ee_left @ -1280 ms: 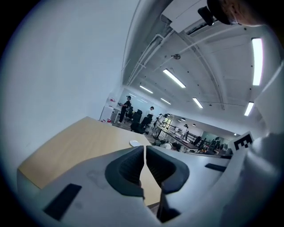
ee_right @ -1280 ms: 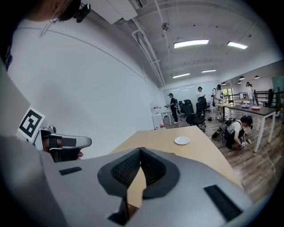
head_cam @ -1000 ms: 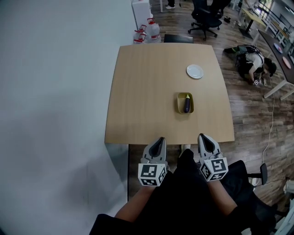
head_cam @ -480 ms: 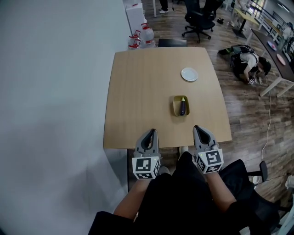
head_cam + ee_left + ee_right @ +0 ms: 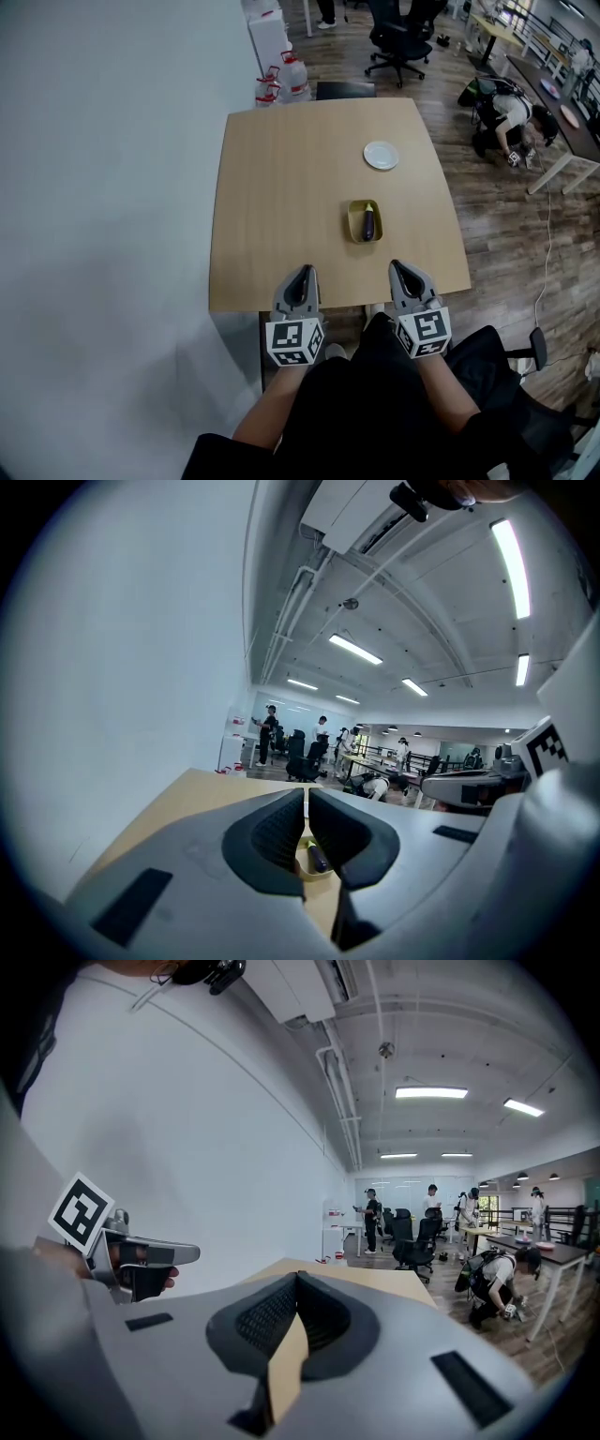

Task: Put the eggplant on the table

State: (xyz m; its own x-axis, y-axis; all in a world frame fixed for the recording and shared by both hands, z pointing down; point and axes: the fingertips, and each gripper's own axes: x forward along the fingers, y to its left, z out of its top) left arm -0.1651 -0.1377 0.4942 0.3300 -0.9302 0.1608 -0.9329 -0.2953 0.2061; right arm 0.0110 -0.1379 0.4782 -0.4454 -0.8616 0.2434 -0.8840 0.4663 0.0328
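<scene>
— Pale wooden table [image 5: 281, 206] against the white wall, then. Where is the eggplant [image 5: 369, 225]?

— It lies in a small yellow-green tray [image 5: 353, 221], right of the table's middle and about halfway between the near edge and the far one. Its length runs from near to far. 1 white plate [image 5: 381, 156] sits beyond it, toward the far right corner, well apart from the tray.

— And your tongs?

— I hold 1 in each hand, side by side, tips over the near edge and pointing across the table. My left tongs [image 5: 305, 270] have their jaws together with nothing in them. My right tongs [image 5: 397, 265] are the same: tips meeting, empty. Neither touches the tray; the right ones are the nearer.

— What's past the table?

— 2 water jugs [image 5: 292, 73] on the floor by the far left corner, a black office chair [image 5: 398, 37], and a person [image 5: 511, 112] crouching on the wooden floor off to the right.
</scene>
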